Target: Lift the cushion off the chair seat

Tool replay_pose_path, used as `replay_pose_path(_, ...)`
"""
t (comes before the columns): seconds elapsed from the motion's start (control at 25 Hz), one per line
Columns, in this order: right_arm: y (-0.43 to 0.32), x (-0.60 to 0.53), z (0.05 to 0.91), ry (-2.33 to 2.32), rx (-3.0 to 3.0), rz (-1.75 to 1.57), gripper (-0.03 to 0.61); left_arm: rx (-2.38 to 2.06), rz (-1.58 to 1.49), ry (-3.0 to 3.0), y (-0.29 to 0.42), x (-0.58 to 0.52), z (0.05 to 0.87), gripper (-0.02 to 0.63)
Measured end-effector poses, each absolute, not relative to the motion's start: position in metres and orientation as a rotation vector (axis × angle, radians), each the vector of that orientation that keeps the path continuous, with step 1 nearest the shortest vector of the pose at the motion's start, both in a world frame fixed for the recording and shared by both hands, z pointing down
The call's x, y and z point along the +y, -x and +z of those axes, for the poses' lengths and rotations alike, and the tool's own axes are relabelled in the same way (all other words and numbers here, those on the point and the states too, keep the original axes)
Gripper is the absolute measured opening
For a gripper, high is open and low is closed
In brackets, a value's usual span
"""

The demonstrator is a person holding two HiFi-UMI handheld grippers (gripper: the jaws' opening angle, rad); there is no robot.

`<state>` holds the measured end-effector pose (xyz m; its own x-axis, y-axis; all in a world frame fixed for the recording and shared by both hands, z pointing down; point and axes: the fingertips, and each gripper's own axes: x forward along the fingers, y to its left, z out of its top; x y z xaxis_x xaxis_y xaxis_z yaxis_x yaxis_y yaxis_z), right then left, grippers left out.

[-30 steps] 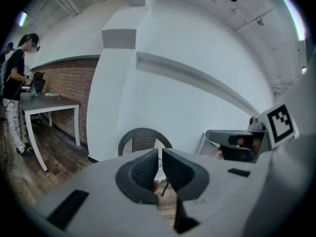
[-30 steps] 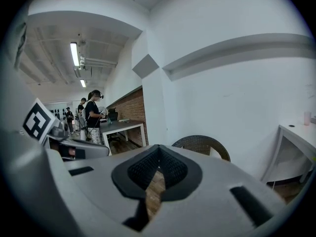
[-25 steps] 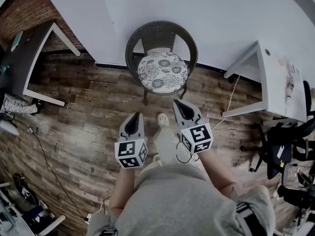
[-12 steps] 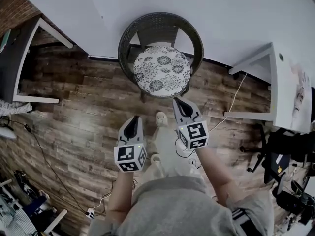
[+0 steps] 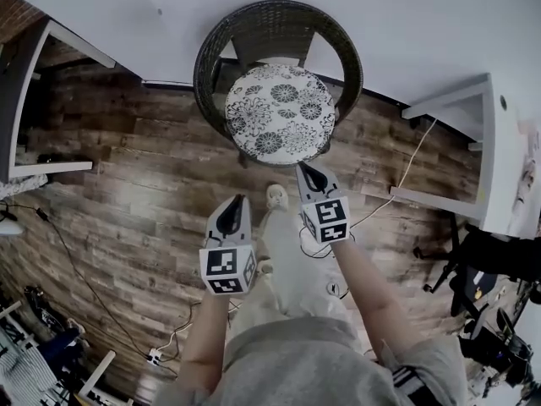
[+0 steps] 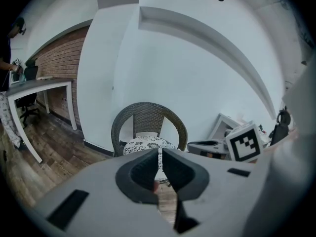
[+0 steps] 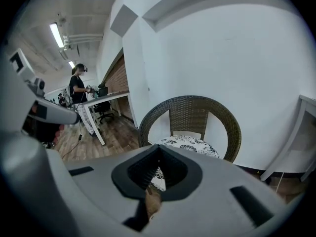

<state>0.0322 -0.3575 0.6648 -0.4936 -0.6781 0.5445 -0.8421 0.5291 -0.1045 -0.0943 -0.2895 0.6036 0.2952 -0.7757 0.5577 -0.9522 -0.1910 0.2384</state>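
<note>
A round cushion with a black-and-white flower print lies on the seat of a dark wicker chair that stands against the white wall. My left gripper is shut and empty, well short of the chair's front. Also shut and empty, my right gripper has its tip just in front of the cushion's near edge, apart from it. The left gripper view shows the cushion beyond the shut left gripper. In the right gripper view the cushion lies ahead of the right gripper.
A white desk stands at the left and a white table at the right, with a cable on the wooden floor. A black office chair is at far right. Another person stands at a far desk.
Both grippers have come down and forward toward the chair. The right one has closed in on the cushion's front edge, and the chair now looks nearer.
</note>
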Motion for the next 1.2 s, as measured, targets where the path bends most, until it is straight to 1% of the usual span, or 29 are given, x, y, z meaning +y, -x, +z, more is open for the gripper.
replay_pose_path(0.36,-0.037,-0.369,0.774,-1.137,-2.206,0.570,0.008,-1.520,0.456,-1.983,0.093,-0.317,0.653,0.025)
replay_pose_path(0.64,-0.034,-0.365,0.836,-1.016,-2.141,0.582,0.059,-1.514,0.468,-1.955,0.093,-0.325,0.680,0.025)
replay_pose_path(0.84,-0.034,-0.366,0.875,-0.938,-2.102,0.567,0.107,-1.510,0.485,-1.929,0.093,-0.327,0.699,0.025)
replay_pose_path(1.2,-0.032,-0.363,0.924,-0.835,-2.034,0.550,0.157,-1.496,0.503,-1.911,0.095,-0.334,0.725,0.025)
